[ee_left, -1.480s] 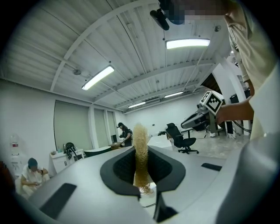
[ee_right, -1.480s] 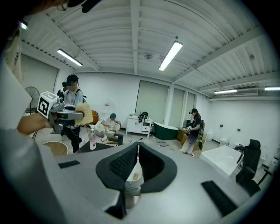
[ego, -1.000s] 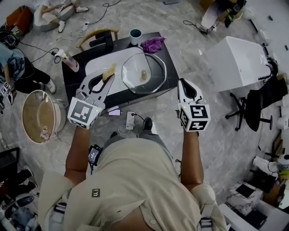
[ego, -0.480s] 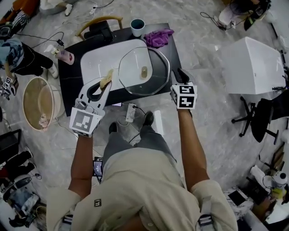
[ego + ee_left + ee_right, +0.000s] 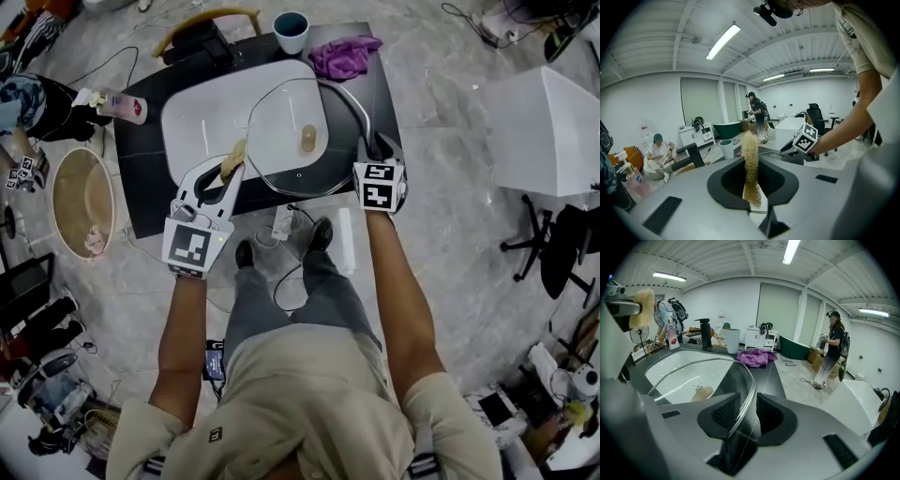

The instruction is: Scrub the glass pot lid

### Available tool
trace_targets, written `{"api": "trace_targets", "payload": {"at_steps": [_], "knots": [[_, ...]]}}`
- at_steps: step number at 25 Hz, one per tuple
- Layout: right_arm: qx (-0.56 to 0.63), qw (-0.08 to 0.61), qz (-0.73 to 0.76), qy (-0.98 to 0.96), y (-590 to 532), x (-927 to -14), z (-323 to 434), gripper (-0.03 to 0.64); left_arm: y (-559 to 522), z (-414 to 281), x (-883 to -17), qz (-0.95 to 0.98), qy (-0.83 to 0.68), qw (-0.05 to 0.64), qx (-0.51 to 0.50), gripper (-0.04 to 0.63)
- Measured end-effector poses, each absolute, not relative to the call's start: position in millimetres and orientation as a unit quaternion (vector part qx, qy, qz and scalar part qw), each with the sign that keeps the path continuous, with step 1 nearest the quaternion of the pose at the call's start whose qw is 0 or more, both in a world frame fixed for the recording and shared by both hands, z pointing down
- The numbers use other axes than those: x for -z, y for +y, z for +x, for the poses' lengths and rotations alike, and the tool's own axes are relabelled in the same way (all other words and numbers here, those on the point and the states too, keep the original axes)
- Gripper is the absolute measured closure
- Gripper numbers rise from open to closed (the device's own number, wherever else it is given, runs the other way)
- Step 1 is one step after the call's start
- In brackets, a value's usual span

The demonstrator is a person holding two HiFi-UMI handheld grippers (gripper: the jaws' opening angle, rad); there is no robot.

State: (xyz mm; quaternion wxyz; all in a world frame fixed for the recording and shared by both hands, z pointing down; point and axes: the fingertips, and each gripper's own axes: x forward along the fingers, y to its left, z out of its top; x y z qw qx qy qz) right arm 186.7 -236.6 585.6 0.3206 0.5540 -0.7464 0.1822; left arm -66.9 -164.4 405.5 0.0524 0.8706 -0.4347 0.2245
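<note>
The glass pot lid [image 5: 281,131] with a tan knob [image 5: 307,138] rests over the right side of the white sink [image 5: 192,117]. My right gripper [image 5: 372,150] is at the lid's right rim. In the right gripper view the rim [image 5: 746,392] runs between the jaws of that gripper [image 5: 743,414], which are opening, with a gap beside the rim. My left gripper [image 5: 228,169] is shut on a tan fibrous scrubber [image 5: 233,158] at the lid's left edge. In the left gripper view that scrubber [image 5: 751,159] stands up from the closed gripper [image 5: 751,190].
The sink sits in a black counter [image 5: 141,192]. At the back stand a black faucet [image 5: 202,42], a teal cup [image 5: 291,28], a purple cloth [image 5: 345,56] and a pink bottle [image 5: 117,105]. A round bin [image 5: 82,202] is on the floor at left, and a white cabinet [image 5: 548,112] at right.
My right gripper has moved forward from beside the counter to the lid's right rim, which now lies between its jaws. The left gripper with the scrubber has come up to the lid's left edge.
</note>
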Motion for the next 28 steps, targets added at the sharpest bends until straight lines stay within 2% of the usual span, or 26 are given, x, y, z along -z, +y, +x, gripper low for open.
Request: {"api": "trace_targets", "payload": {"at_steps": [7, 19, 28], "knots": [[-0.154, 0.33, 0.551, -0.751, -238, -603, 183, 0.559, -185, -57, -448, 0.864, -0.438, 0.051, -0.244, 0.548], [-0.116, 0.339, 0.554, -0.752, -236, -615, 185, 0.565, -254, -37, -548, 0.832, -0.425, 0.028, -0.356, 0.548], [-0.089, 0.34, 0.55, -0.757, -238, -616, 183, 0.568, -297, 11, -582, 0.823, -0.385, 0.0, -0.418, 0.548]]}}
